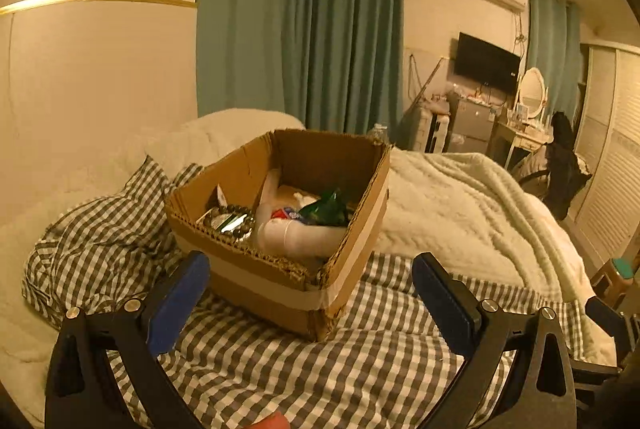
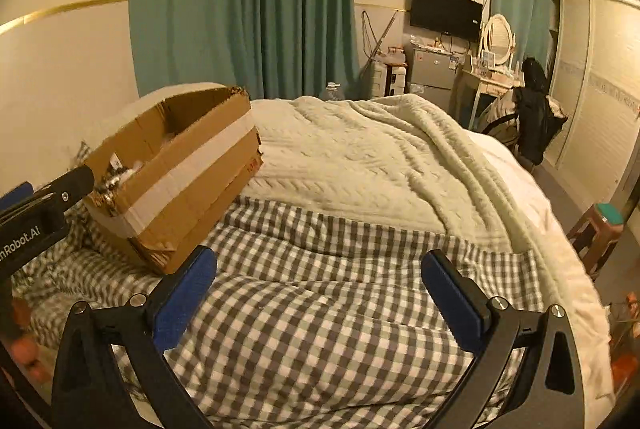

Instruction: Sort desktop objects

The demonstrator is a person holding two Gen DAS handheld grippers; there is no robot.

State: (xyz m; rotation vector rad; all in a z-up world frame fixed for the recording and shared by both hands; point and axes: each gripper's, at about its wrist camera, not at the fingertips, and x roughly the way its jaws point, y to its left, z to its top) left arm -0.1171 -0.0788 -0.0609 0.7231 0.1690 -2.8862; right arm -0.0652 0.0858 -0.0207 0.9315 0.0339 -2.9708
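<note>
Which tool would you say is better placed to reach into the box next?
Probably the left tool: it is open and faces the box directly. The right tool has the box off to its left.

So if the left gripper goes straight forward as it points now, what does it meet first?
Most likely the near corner of the cardboard box, which sits on the checked cover directly ahead of the open left gripper. The exact depth is unclear.

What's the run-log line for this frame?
left gripper: open, empty | right gripper: open, empty | open brown cardboard box: on checked quilt, holds bead bracelet, green packet
</note>
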